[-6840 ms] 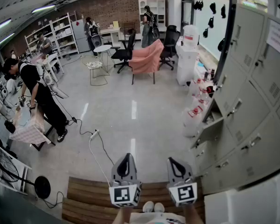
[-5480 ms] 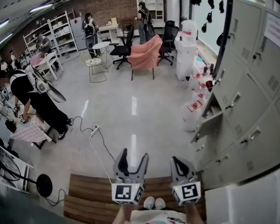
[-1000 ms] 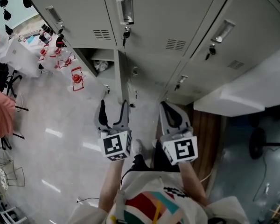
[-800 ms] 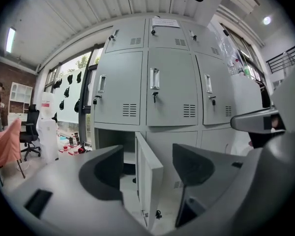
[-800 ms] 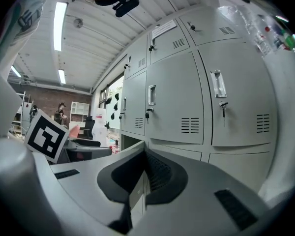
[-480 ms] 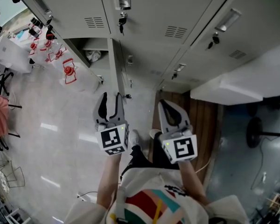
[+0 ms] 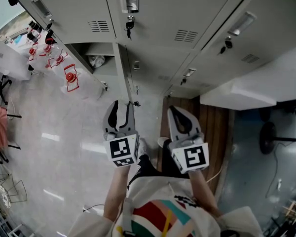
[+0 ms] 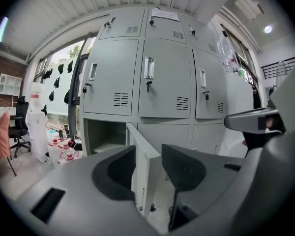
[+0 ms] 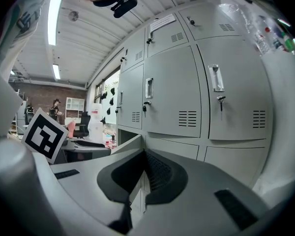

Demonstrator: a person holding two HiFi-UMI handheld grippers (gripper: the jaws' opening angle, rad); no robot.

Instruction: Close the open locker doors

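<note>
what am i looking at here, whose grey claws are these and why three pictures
No robot: a person holds a pair of tongs in each hand. The head view looks down from the person's head at the left tongs, right tongs and grey lockers. The other two views come from cameras riding on each tool. The left tongs are closing, with the edge of the open locker door between them, not yet pinched. The right tongs are shut and empty. Clear jugs with red trim stand on the floor.
</note>
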